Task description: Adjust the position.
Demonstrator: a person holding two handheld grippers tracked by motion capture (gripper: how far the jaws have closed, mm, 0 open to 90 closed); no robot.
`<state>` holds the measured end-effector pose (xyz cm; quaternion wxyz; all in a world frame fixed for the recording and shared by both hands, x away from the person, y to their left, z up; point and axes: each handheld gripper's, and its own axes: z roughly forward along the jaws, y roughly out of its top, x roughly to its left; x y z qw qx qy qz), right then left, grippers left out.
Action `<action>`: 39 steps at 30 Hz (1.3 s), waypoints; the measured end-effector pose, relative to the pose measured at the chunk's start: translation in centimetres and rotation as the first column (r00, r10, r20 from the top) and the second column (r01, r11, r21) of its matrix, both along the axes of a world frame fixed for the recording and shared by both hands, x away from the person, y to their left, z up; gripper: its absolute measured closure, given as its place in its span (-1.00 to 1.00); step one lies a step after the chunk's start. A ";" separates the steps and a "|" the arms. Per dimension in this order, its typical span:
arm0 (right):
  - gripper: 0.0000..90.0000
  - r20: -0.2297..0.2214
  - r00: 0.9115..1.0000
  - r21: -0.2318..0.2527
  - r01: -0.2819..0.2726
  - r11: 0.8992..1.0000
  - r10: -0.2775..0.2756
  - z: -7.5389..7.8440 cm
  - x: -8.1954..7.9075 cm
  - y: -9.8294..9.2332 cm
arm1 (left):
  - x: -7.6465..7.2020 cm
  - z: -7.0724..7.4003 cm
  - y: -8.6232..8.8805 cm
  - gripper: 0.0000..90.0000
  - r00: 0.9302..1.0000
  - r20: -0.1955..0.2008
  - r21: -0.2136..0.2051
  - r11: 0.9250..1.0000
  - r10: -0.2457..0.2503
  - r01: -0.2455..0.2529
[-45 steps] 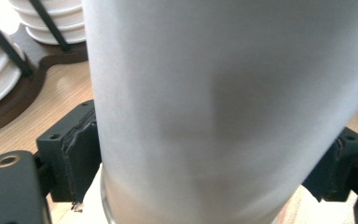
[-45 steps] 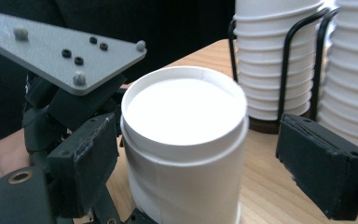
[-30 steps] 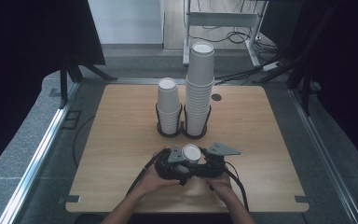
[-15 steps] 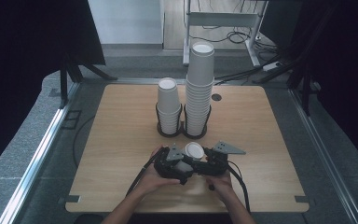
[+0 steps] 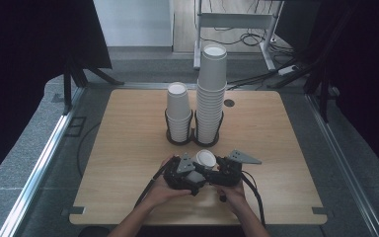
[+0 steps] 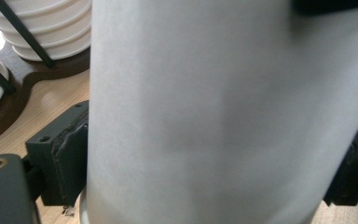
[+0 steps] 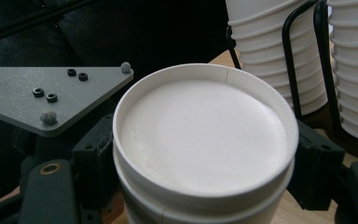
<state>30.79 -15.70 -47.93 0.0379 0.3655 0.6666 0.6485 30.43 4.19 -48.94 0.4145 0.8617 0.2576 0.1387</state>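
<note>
Room surround is dark curtain and grey floor. Table (image 5: 128, 148) is bare pale wood, likely low-friction. Two cup stacks (image 5: 211, 94) stand in a wire rack (image 5: 193, 140) at mid-table. Left gripper (image 5: 193, 174) and right gripper (image 5: 212, 173) meet at the near edge, both clamped on nested cups (image 7: 205, 140) held upside down, base upward. Left jaws have just been closing on the cup wall. Cups are probably light, thin, crushable paper: grip the wall lightly, near the stiffer rim or base.
</note>
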 end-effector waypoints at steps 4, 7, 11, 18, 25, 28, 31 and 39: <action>-0.47 -0.004 1.000 -0.005 -0.007 1.000 0.007 -0.1 0.1 0.0 | 0.0 0.0 0.0 -0.76 1.000 0.008 0.017 1.000 -0.009 0.009; -0.48 -0.005 1.000 -0.009 -0.013 1.000 0.013 -0.1 0.1 0.0 | 0.0 0.0 0.0 -0.75 1.000 0.010 0.026 1.000 -0.017 0.017; -0.51 -0.016 1.000 -0.014 -0.024 1.000 0.023 -0.2 0.2 -0.1 | 0.0 0.0 0.1 -0.73 1.000 0.004 0.042 0.999 -0.023 0.023; -0.74 -0.012 1.000 -0.036 -0.012 0.999 0.011 0.3 0.4 -0.8 | 0.3 0.1 0.6 -0.72 1.000 0.005 0.037 0.999 -0.013 0.013; -0.70 0.033 0.999 -0.032 -0.020 0.999 0.021 1.1 0.2 -1.9 | 0.4 0.2 1.0 -0.72 1.000 0.017 0.037 0.999 -0.001 0.001; -0.70 0.050 0.999 -0.055 -0.005 0.998 0.008 1.3 0.2 -2.3 | 0.5 0.3 1.2 -0.72 1.000 0.027 0.050 0.999 0.003 -0.005; -0.70 0.056 0.998 -0.070 0.002 0.998 0.002 1.5 0.2 -2.8 | 0.7 0.5 1.3 -0.72 0.999 0.036 0.058 0.998 0.004 -0.006; -0.70 0.068 0.997 -0.089 -0.035 0.995 0.041 2.4 0.3 -3.8 | 1.2 0.4 1.6 -0.72 0.999 0.044 0.101 0.995 0.003 -0.007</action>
